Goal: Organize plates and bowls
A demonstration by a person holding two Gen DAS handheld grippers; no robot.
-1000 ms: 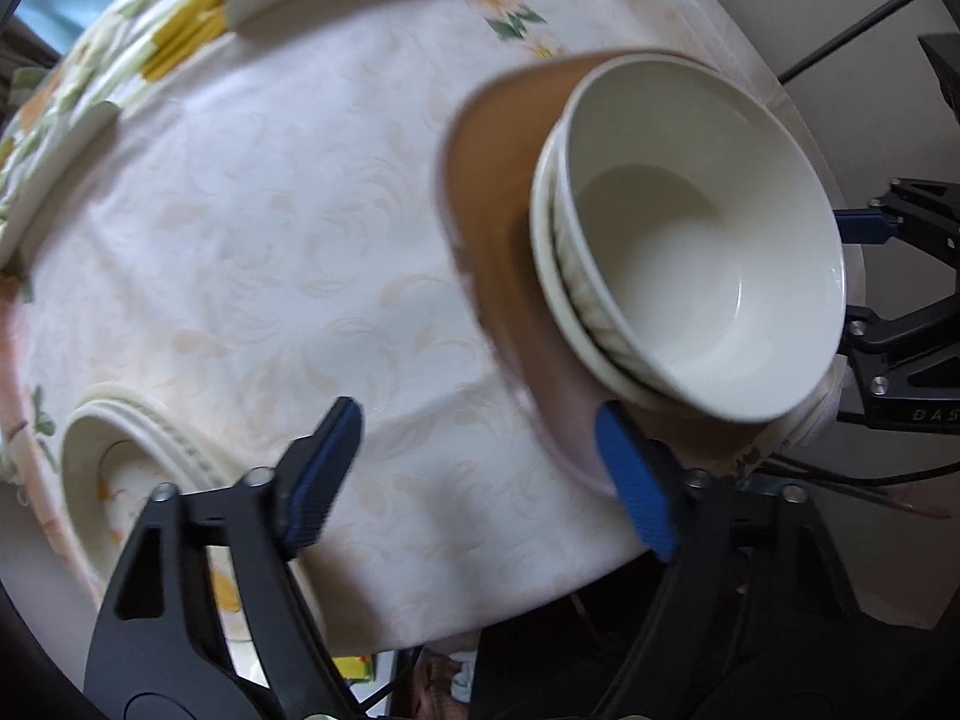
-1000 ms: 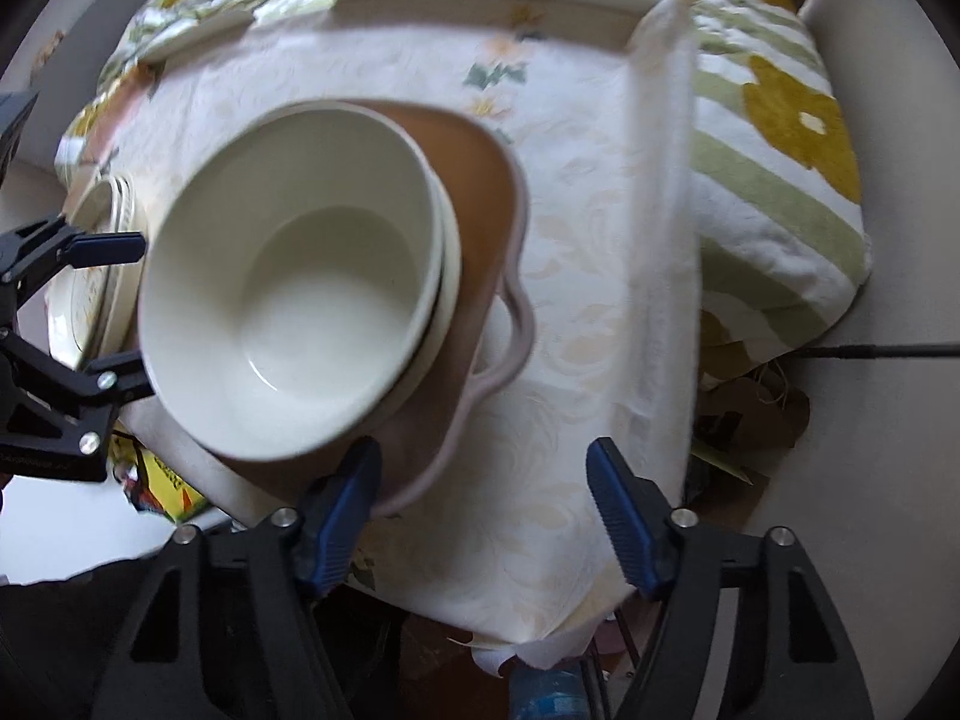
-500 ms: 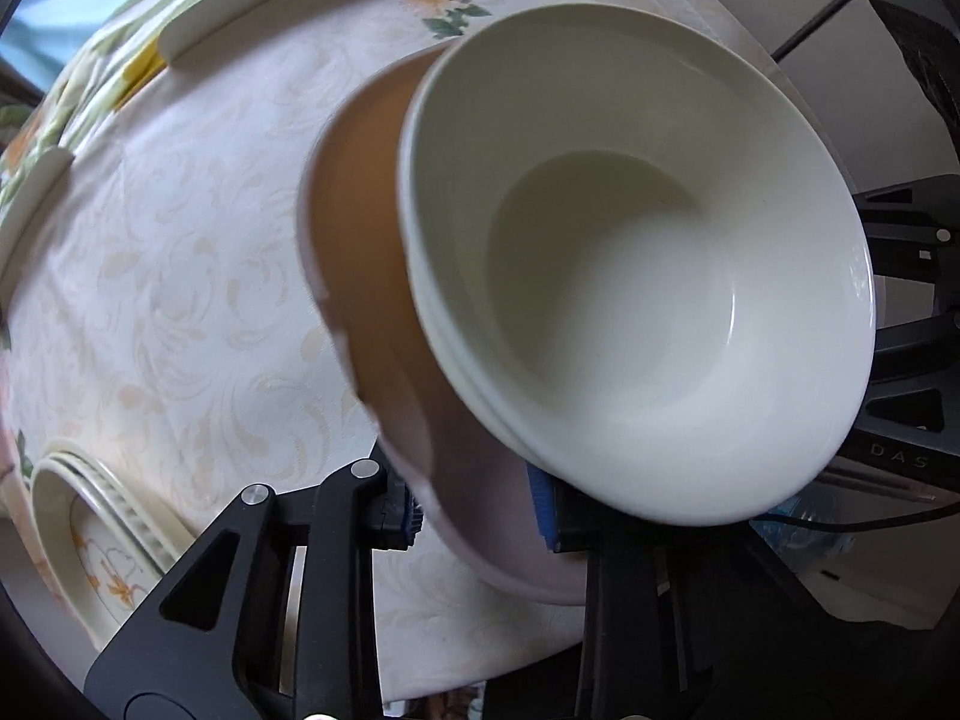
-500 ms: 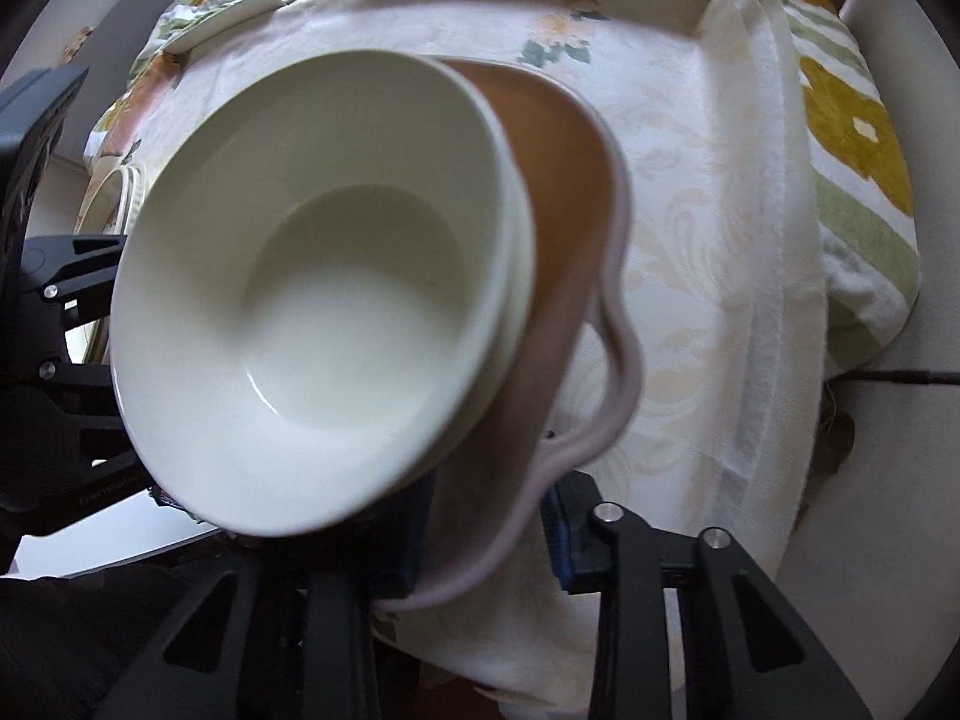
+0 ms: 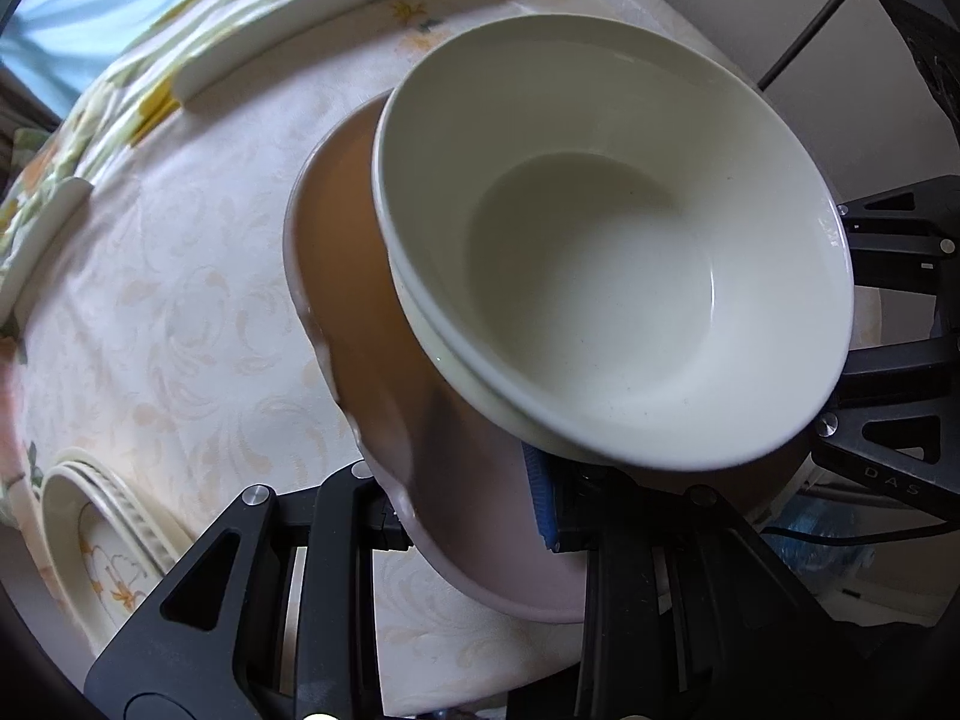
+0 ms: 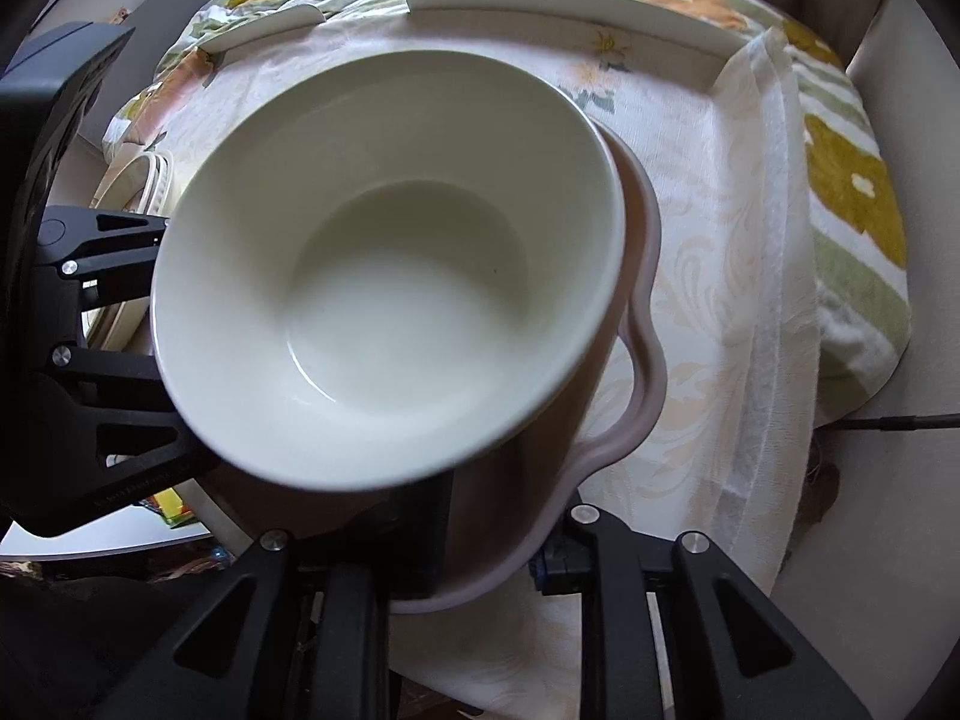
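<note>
A brown plate with a pale wavy rim carries two stacked cream bowls. My left gripper is shut on the plate's near rim in the left wrist view. My right gripper is shut on the plate's opposite rim in the right wrist view. The plate looks raised off the tablecloth. A stack of flower-patterned cream plates sits at the table's left edge.
A pale patterned tablecloth covers the table. White flat plates lie along the far side. A green and yellow flowered cloth hangs off the right. Cables run on the floor.
Both grippers have moved in and closed on opposite rims of the brown plate. The plate with its bowls now fills both views, closer and a little higher.
</note>
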